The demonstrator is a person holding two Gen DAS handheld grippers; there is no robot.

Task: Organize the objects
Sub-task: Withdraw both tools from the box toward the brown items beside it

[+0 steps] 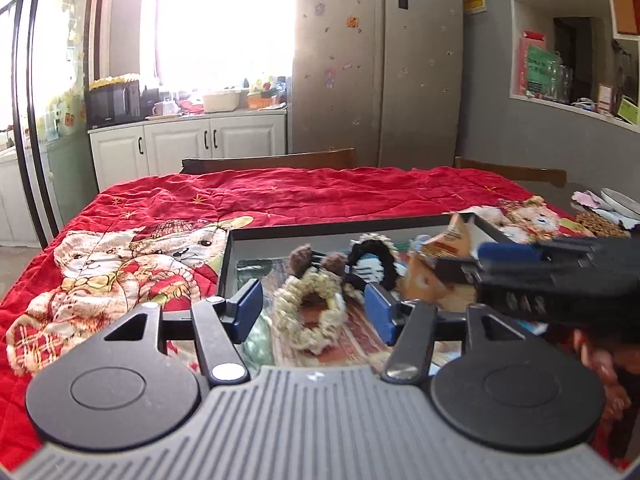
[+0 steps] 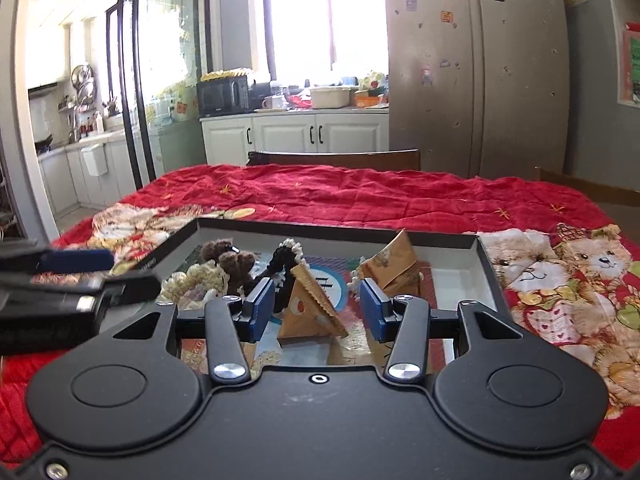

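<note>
Fuzzy cream scrunchie (image 1: 310,314), shallow black tray (image 1: 340,227), quilted red cloth (image 1: 280,192)

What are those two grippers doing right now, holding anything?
Left gripper: open, holding nothing; a cream scrunchie lies in the tray beyond it.
Right gripper: open, holding nothing; a triangular orange packet lies untouched beyond it.

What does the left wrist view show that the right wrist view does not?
Only the left wrist view: wall shelves at right, and plates past the blanket's edge. Only the right wrist view: a side kitchen counter with hanging utensils, and the tray's bare white right end. Both: the red bear blanket, cream scrunchie, triangular orange packets, and both grippers open, left gripper, right gripper.
</note>
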